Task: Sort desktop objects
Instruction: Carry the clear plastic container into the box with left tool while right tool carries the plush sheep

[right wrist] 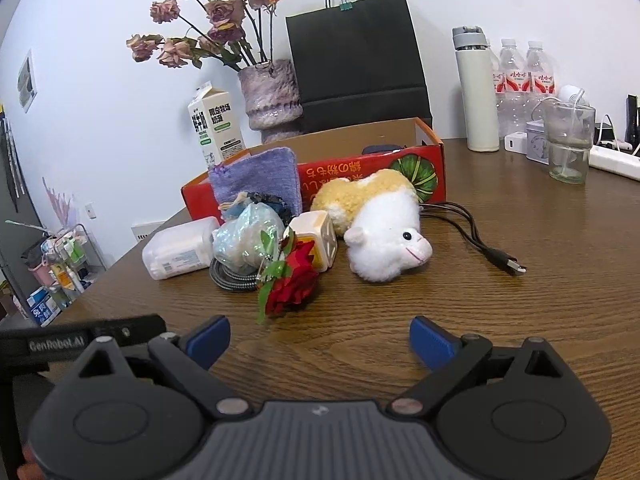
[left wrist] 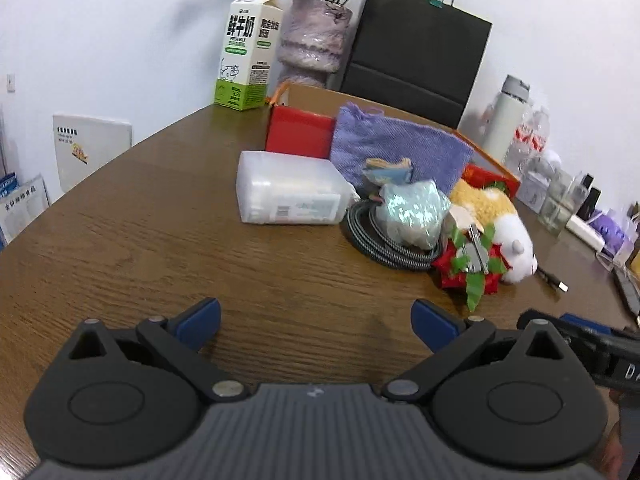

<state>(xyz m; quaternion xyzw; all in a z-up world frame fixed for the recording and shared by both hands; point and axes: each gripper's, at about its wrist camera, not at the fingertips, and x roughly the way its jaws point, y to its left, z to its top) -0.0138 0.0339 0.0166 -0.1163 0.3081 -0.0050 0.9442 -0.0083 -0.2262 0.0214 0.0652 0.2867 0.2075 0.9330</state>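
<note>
While both grippers, left [left wrist: 316, 320] and right [right wrist: 320, 338], hover with jaws spread and empty, sorting looks barely begun: plush [right wrist: 380, 228], rose [right wrist: 292, 284] and cable [right wrist: 476, 236] lie on the counter [right wrist: 520, 320] beside the box [right wrist: 400, 168].

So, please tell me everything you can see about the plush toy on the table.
The plush toy is a fluffy animal, white at the head and front, yellow-orange at the back, with a black eye, small ear and pink mouth. It lies on the wooden table before the red box, beside the cube, near the black cable. No gripper touches it.
</note>
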